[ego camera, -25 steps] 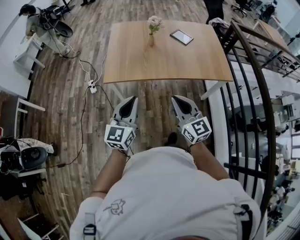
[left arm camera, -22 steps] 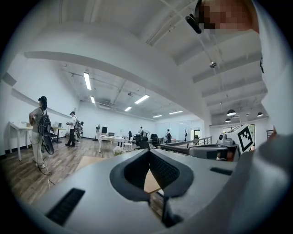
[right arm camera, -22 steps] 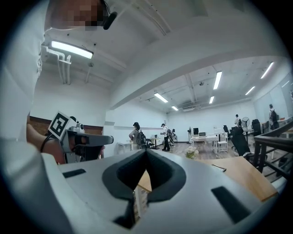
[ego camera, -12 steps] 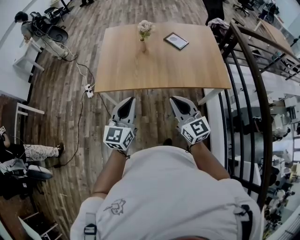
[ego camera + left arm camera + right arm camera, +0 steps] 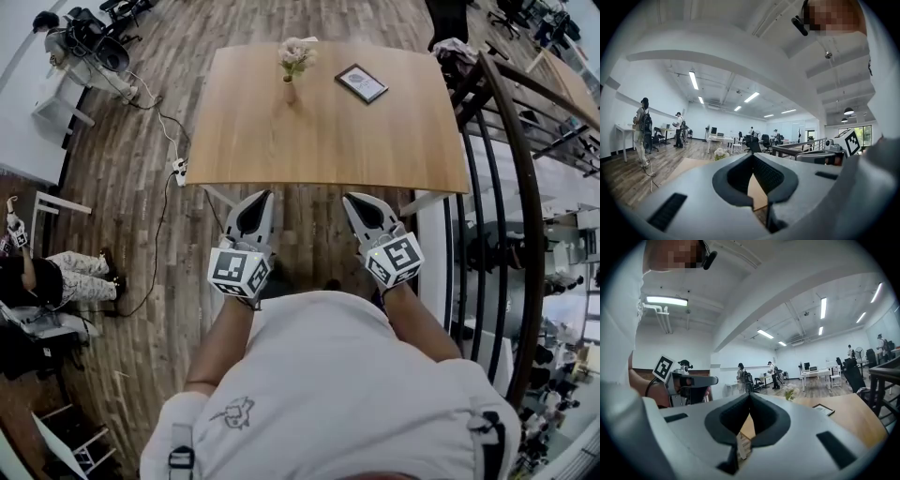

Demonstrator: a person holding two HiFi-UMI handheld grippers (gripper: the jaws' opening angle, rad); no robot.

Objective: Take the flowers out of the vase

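Well, nothing's begun yet — the flowers (image 5: 295, 54) stand in their vase (image 5: 290, 91) at the table's (image 5: 328, 141) far side, well apart from the left gripper (image 5: 264, 195) and right gripper (image 5: 350, 198), both empty, jaws pressed together — so every step remains.

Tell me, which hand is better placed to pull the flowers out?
Probably the left. The flowers stand far across the table, more in line with the left gripper than the right gripper. Both are shut, short of it.

Pale flowers (image 5: 295, 54) stand upright in a slim vase (image 5: 291, 91) near the table's (image 5: 328, 141) far edge.
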